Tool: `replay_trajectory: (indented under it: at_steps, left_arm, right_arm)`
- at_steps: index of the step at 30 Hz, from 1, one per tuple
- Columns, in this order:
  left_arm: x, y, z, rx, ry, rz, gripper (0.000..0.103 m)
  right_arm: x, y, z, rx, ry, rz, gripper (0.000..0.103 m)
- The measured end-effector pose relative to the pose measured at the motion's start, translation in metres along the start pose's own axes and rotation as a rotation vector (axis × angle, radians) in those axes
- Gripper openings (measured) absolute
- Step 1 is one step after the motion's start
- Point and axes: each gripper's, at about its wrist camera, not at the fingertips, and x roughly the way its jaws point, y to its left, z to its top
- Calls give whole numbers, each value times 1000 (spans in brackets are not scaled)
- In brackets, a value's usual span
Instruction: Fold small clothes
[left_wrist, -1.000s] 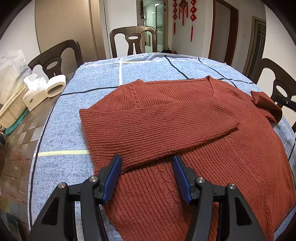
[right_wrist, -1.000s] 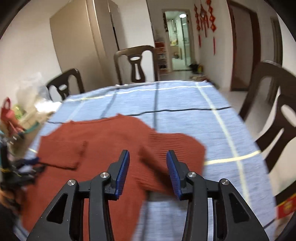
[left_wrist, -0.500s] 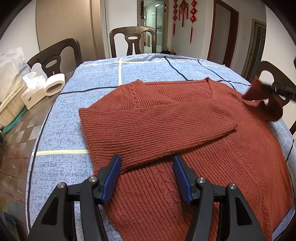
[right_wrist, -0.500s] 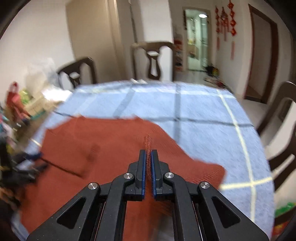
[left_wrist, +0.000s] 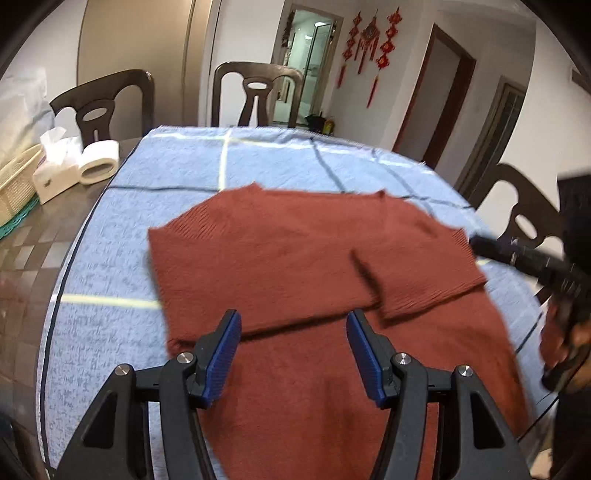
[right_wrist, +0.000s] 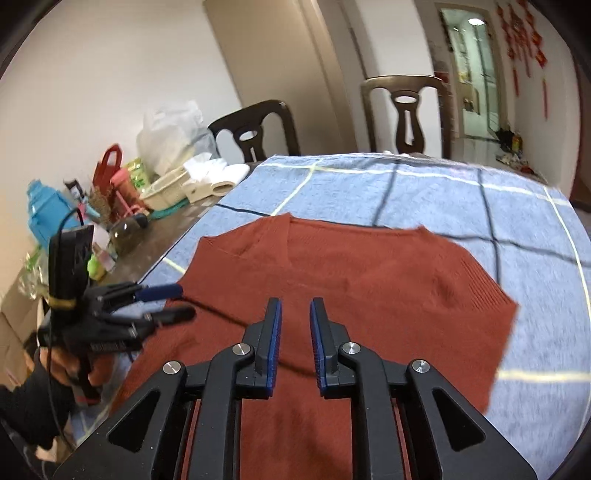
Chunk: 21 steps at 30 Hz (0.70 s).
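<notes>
My left gripper (left_wrist: 291, 332) stood with its blue pads wide apart and nothing between them, poised above the near part of the rust-red sweater (left_wrist: 314, 280). My right gripper (right_wrist: 295, 321) had its pads a narrow gap apart and they were opening; no cloth sat between them.

The sweater lay flat on the blue tablecloth (right_wrist: 424, 192), which is crossed by dark and pale lines. Both sleeves were folded in across the body, the right one lying over the chest with its ribbed cuff (left_wrist: 417, 299) toward my left gripper. The V-neck pointed away from me toward the far chairs.

As for writing, I could make out little. Red hanging ornaments (left_wrist: 369, 40) decorated the far wall beside the doorway, but any characters on them were too blurred to read. A pale marking ran along the side of my left gripper in the right wrist view, too smeared to read. The clutter on the bare tabletop, a tissue box (left_wrist: 55, 173) and paper roll (left_wrist: 99, 166) among it, showed no legible label.
</notes>
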Motion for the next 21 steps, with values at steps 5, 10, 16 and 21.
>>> replay_trajectory:
  at_steps: [5,10,16,21]
  left_arm:
    - [24,-30,23,21,46,-76,62]
    - [74,-53,32,39,166,-120,46]
    - [76,-69,39,74,150,-156,6]
    - [50,-70,54,92,19,-192,6]
  right_arm:
    - [-8,-39,-21,117,14,-92,16]
    - [-15,-56,-38,180,11,-103,16]
    - [-15,-63,-41,202,6,-105,16]
    - [-18,-62,-41,206,-12,-93,16]
